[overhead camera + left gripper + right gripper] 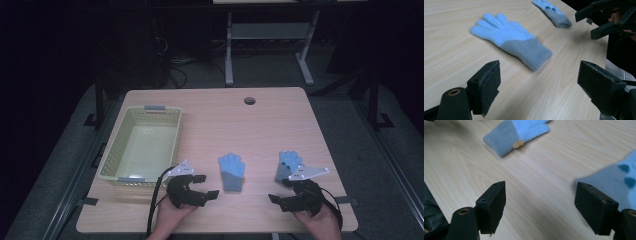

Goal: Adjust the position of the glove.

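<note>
**Two knit gloves on a table, both grippers open and empty**

Item 1. Left gripper (209, 186), held at the near edge of the wooden table (280, 115). Its jaws are spread wide with nothing between them, as seen in the left gripper view.

Item 2. Right gripper (276, 200), also at the near edge, towards the right. Its jaws are likewise parted and empty.

Item 3. Middle glove (232, 171), light blue with a grey cuff, laid flat near the table's centre. Its long axis runs near to far: cuff towards the person, fingers pointing away. It lies just ahead of and slightly right of the left gripper, which is judged the nearer of the two. In the left gripper view the cuff end (531, 53) is seen to be the closest part, so a cuff-first approach is judged most direct.

Item 4. Right glove (288, 164), same colouring, with dark blue spots visible in the right gripper view. It is placed just beyond the right gripper, cuff nearest, fingers away. Its cuff edge (609, 181) is found just beside the right-hand jaw.

Item 5. Pale green plastic basket (116, 145), empty, stood at the far left, beyond the left gripper.
</note>
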The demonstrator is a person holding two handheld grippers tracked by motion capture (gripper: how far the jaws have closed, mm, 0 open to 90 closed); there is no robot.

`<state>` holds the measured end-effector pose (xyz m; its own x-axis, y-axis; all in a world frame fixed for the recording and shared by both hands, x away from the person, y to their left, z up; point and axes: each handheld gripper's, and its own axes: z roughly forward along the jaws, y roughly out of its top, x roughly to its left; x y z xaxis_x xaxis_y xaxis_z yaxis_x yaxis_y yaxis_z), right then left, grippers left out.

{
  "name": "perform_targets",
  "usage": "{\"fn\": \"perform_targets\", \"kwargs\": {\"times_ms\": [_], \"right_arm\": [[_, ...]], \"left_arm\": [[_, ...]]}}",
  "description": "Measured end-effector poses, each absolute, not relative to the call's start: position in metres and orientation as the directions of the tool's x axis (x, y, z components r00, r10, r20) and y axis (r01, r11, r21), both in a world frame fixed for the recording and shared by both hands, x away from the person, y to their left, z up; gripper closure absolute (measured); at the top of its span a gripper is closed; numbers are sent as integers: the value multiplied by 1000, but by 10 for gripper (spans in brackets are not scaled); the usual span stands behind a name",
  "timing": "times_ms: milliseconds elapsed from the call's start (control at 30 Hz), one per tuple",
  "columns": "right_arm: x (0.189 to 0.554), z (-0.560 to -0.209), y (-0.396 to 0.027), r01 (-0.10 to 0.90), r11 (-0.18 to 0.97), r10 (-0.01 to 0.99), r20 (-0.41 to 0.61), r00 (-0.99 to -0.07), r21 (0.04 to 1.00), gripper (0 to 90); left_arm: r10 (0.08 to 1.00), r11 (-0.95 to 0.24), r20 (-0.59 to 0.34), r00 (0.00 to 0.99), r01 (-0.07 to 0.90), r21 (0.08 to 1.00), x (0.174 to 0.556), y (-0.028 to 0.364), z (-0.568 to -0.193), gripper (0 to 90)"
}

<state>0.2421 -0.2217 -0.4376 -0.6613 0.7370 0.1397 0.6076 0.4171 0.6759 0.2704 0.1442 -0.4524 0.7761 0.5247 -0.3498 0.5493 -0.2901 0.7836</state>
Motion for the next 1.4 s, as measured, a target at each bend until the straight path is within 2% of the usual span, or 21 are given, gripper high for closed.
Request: {"fn": "perform_targets", "kwargs": {"times_ms": [700, 1400], "right_arm": [[271, -415, -228, 621, 466, 730, 122, -672, 630, 238], [311, -388, -249, 665, 453, 760, 132, -636, 594, 259]], "left_arm": [[535, -272, -340, 773, 538, 798, 266, 145, -449, 193], [533, -269, -344, 773, 540, 797, 267, 144, -450, 192]]}}
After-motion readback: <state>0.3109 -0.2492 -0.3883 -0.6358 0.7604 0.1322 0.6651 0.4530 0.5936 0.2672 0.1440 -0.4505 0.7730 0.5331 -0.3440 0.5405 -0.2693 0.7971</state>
